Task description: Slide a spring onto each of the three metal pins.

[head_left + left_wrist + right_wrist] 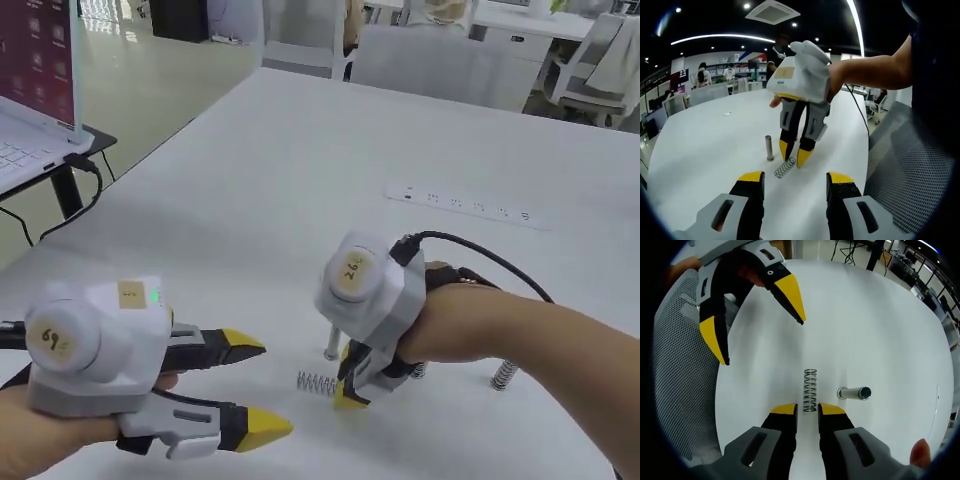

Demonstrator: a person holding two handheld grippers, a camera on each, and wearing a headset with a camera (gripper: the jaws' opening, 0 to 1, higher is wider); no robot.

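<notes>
**Right gripper (808, 410) poised over a loose spring**

Its fingers, slightly parted and not yet clamped, bracket the near end of the spring (810, 389). The spring lies flat on the table (865, 315), its long axis pointing straight away from them. A bare metal pin (854, 393) stands just beside it. The left gripper (796, 177) hovers farther off, fingers wide apart and empty.

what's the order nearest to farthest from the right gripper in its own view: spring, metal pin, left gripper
From the right gripper:
1. spring, lying right at its tips
2. metal pin, just to the spring's right
3. left gripper, off at the upper left
</notes>
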